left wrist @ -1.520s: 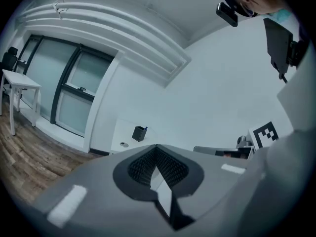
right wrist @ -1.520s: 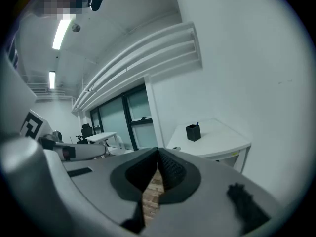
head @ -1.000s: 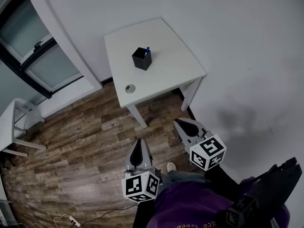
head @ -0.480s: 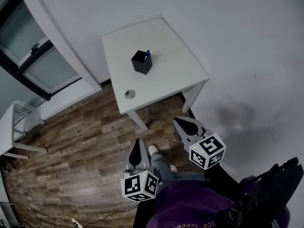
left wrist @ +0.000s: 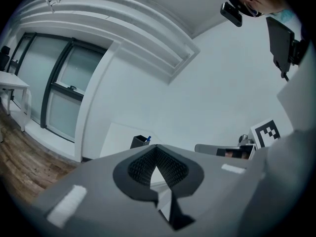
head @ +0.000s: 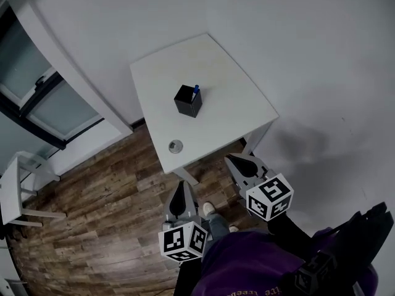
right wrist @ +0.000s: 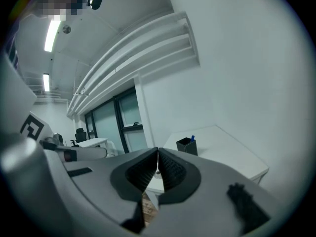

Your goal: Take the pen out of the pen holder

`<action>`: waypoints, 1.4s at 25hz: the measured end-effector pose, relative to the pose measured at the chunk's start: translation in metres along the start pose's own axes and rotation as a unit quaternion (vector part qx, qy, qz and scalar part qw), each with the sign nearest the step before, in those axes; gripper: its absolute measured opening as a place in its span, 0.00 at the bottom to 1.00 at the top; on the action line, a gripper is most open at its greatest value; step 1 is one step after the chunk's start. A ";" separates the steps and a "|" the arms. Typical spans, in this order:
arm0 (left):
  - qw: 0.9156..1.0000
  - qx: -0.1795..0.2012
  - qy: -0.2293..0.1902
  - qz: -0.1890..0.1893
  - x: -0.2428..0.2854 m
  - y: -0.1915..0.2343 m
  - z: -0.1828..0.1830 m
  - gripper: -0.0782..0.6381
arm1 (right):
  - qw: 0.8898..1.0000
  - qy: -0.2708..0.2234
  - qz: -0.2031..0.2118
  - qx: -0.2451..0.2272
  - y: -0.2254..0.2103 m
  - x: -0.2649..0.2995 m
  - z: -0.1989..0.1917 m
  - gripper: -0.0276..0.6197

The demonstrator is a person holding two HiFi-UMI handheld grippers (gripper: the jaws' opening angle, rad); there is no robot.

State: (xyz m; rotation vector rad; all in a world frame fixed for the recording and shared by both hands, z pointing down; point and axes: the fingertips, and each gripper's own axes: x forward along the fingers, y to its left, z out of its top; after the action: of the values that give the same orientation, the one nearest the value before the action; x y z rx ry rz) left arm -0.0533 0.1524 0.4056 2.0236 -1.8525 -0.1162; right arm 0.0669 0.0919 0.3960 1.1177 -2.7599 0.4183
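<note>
Square black pen holder point(head: 188, 100) on a smooth white table point(head: 228, 85).
A blue-tipped pen point(head: 195, 90) is being kept upright in its far right corner; the left gripper point(head: 179, 187) and right gripper point(head: 231, 161), ribbed jaws closed on nothing, are being held well apart from it.

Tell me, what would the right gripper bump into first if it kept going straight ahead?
Probably the near edge of the white table. The right gripper, shut and empty, aims there with only air between. The pen holder stands farther back. Depth is hard to judge.
</note>
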 end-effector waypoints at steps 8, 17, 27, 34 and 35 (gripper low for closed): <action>1.000 -0.001 0.004 -0.004 0.045 0.041 0.024 0.12 | 1.000 0.003 -0.021 0.001 -0.013 0.054 0.015 0.06; 1.000 -0.007 0.010 -0.018 0.087 0.079 0.038 0.12 | 0.999 0.003 -0.046 0.000 -0.022 0.102 0.023 0.06; 0.999 -0.020 0.020 -0.024 0.111 0.087 0.040 0.12 | 0.998 0.008 -0.060 0.005 -0.036 0.125 0.030 0.06; 1.000 -0.015 0.024 -0.008 0.147 0.087 0.045 0.12 | 0.999 0.011 -0.045 0.013 -0.069 0.158 0.037 0.06; 1.000 -0.014 0.022 -0.005 0.153 0.088 0.048 0.12 | 0.999 0.011 -0.043 0.011 -0.075 0.164 0.040 0.06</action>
State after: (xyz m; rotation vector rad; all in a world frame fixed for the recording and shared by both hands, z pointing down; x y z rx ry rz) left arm -0.1324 -0.0117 0.4219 2.0002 -1.8056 -0.0987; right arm 0.0010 -0.0794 0.4105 1.2239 -2.6823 0.4482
